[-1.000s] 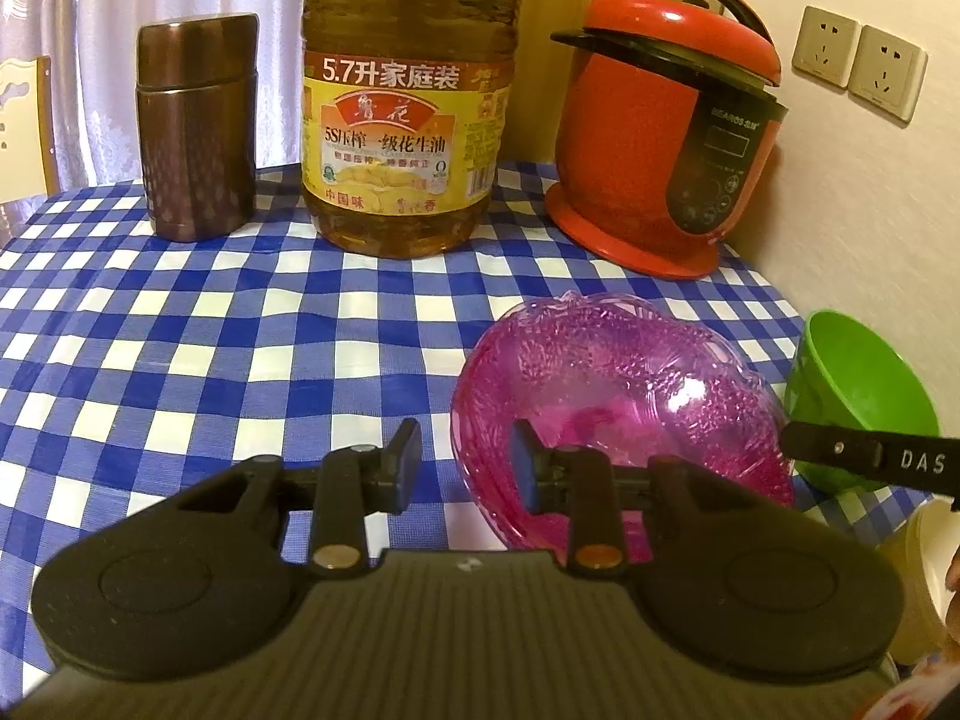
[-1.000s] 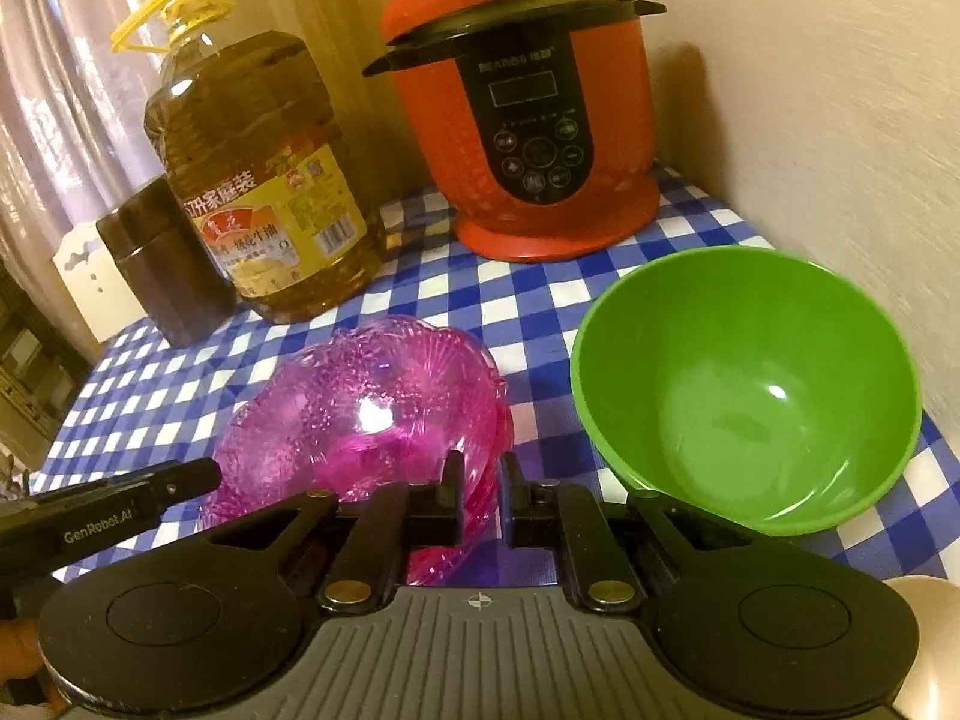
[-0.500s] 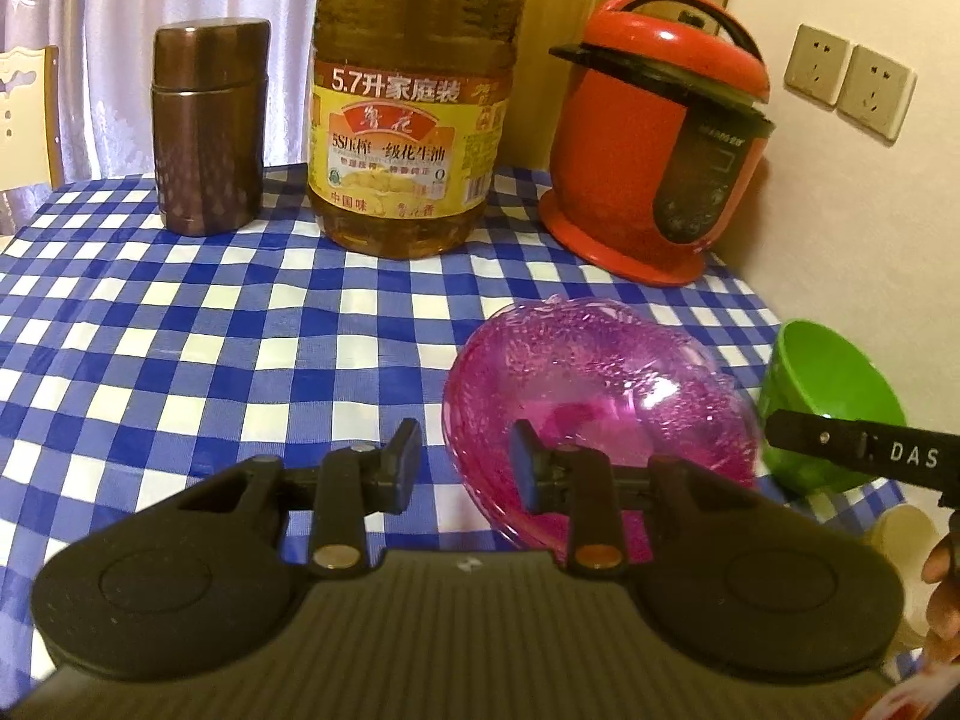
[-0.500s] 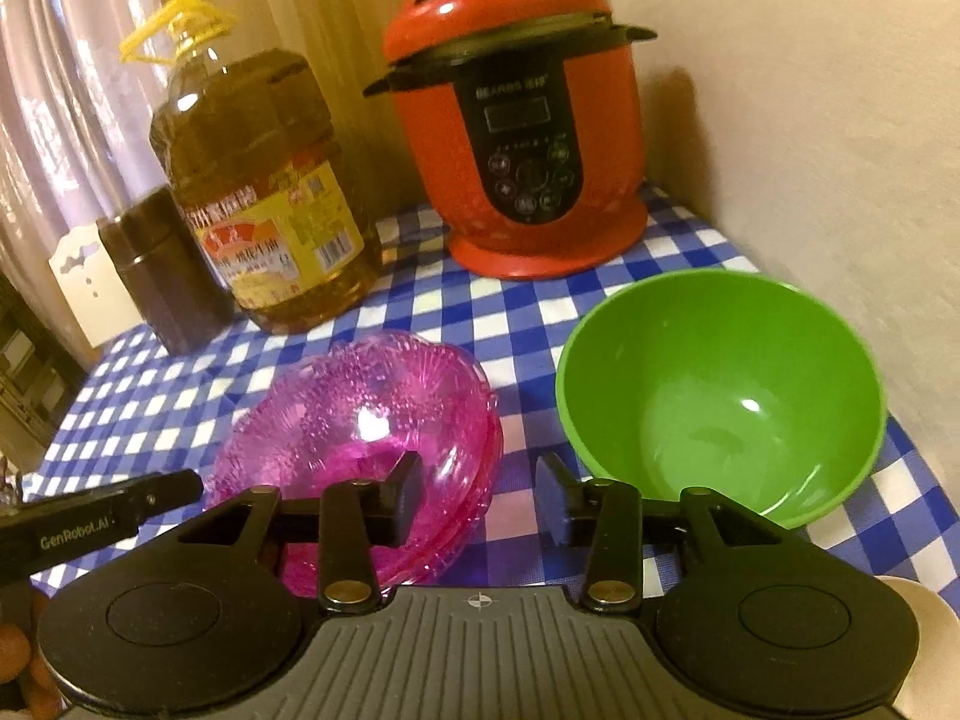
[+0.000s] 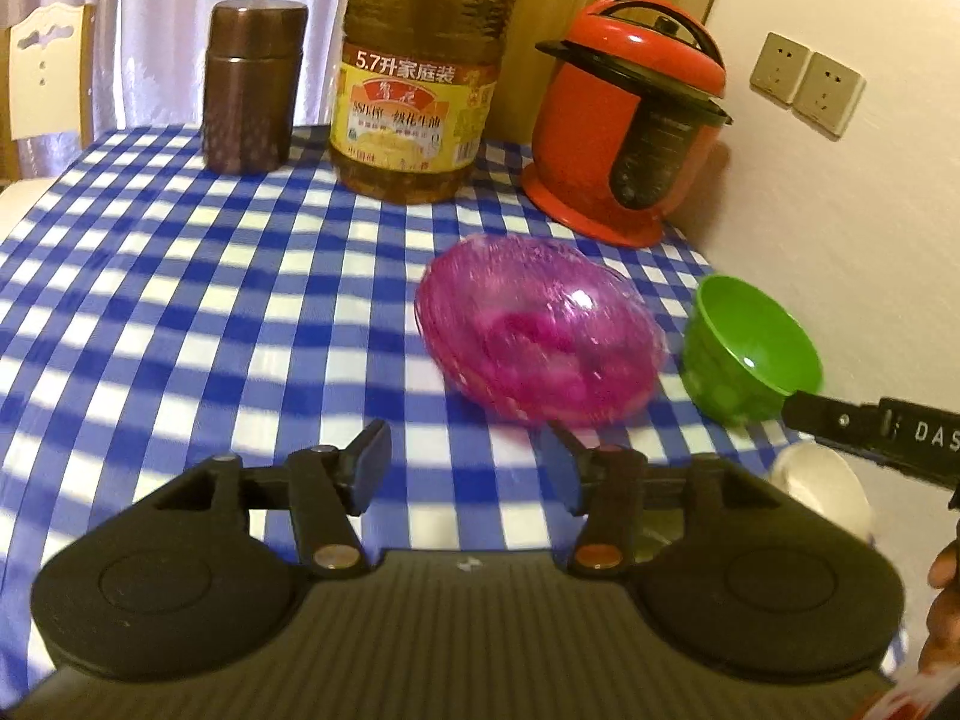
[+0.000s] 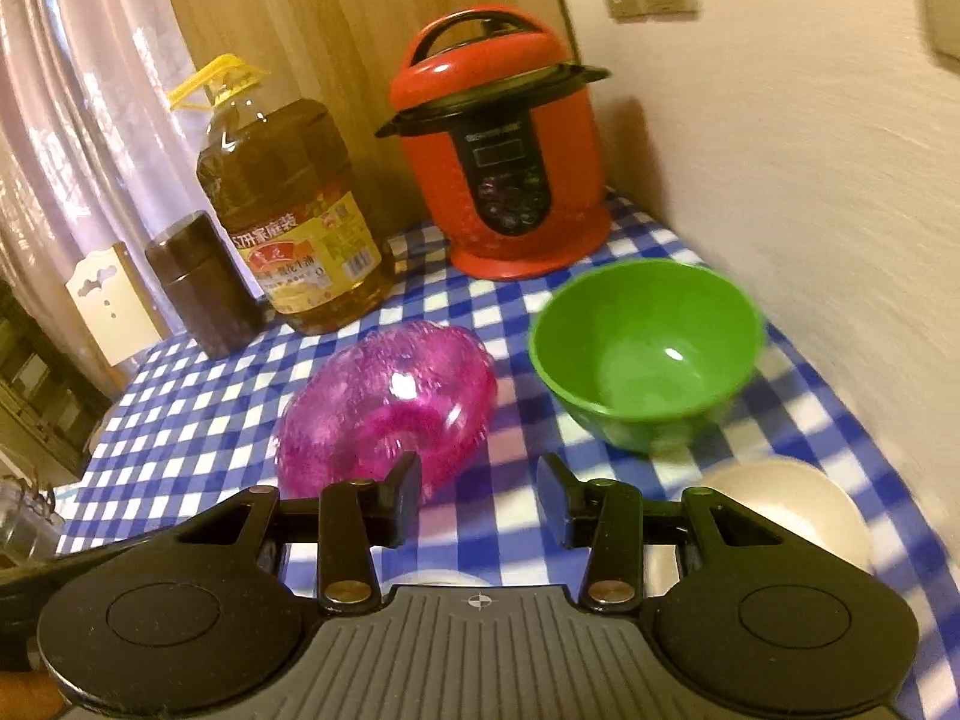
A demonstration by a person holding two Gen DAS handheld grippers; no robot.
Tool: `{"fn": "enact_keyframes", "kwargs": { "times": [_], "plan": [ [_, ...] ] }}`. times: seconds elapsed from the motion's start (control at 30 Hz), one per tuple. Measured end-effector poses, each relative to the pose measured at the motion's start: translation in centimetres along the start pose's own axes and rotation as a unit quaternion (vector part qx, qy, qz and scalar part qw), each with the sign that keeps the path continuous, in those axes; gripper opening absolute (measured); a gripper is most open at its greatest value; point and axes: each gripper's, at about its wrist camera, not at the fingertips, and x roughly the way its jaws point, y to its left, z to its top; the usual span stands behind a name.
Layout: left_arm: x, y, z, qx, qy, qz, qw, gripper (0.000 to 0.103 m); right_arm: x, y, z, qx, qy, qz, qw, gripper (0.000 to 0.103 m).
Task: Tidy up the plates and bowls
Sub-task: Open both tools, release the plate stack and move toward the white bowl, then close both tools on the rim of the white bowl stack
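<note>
Left gripper (image 5: 465, 468), lower centre of the left wrist view: jaws parted and opening wider, nothing between the pads, only checked cloth showing in the gap. Just beyond the right finger, at centre right, the pink glass bowls (image 5: 540, 330), seemingly several nested, tilted on the blue-and-white checked tablecloth (image 5: 180, 300), free of both fingers. Right of that, the green bowl (image 5: 750, 348), upright, near the wall. Below it at the right edge, a cream bowl (image 5: 822, 486), partly hidden behind a black bar lettered "DAS".

Right gripper (image 6: 478, 495), lower centre of the right wrist view: jaws released, moderately apart, empty. Left finger overlapping the near rim of the pink bowls in the picture; contact cannot be told. Green bowl at centre right, cream bowl at lower right behind the gripper body.

Along the upper part of both views: a large oil jug (image 5: 420, 90) with a yellow label reading "5.7升家庭装" and "一级花生油", yellow handle on top; a brown metal canister (image 5: 252, 90) to its left; a red electric pressure cooker (image 5: 624, 126) to its right, its front brand strip too small to read. Two wall sockets (image 5: 807, 84) at upper right.
</note>
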Motion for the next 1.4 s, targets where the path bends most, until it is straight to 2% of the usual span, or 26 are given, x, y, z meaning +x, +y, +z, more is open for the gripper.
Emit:
{"fn": "enact_keyframes", "kwargs": {
  "times": [0.4, 0.5, 0.7, 0.87, 1.17, 1.4],
  "plan": [
    [-6.4, -6.6, -3.4, 0.031, 0.016, -0.033, 0.9988, 0.062, -9.5, -3.4, -4.5, 0.032, 0.03, -0.048, 0.998, 0.043],
    [-7.0, -8.8, -4.1, 0.049, 0.025, -0.045, 0.9975, 0.067, -11.4, -4.7, -5.2, 0.04, 0.03, -0.061, 0.997, 0.043],
    [-7.2, -12.4, -5.2, 0.07, 0.051, -0.065, 0.9941, 0.067, -14.3, -7.0, -5.3, 0.045, 0.027, -0.083, 0.995, 0.043],
    [-6.8, -14.6, -5.3, 0.081, 0.06, -0.075, 0.9921, 0.067, -15.6, -8.7, -5.1, 0.061, 0.021, -0.091, 0.994, 0.043],
    [-5.8, -17.1, -4.6, 0.079, 0.042, -0.075, 0.9931, 0.067, -16.2, -11.1, -4.8, 0.082, 0.013, -0.098, 0.992, 0.043],
    [-4.1, -19.0, -4.2, 0.119, 0.014, -0.078, 0.9898, 0.067, -15.7, -13.0, -4.5, 0.102, 0.01, -0.103, 0.989, 0.043]
  ]
}}
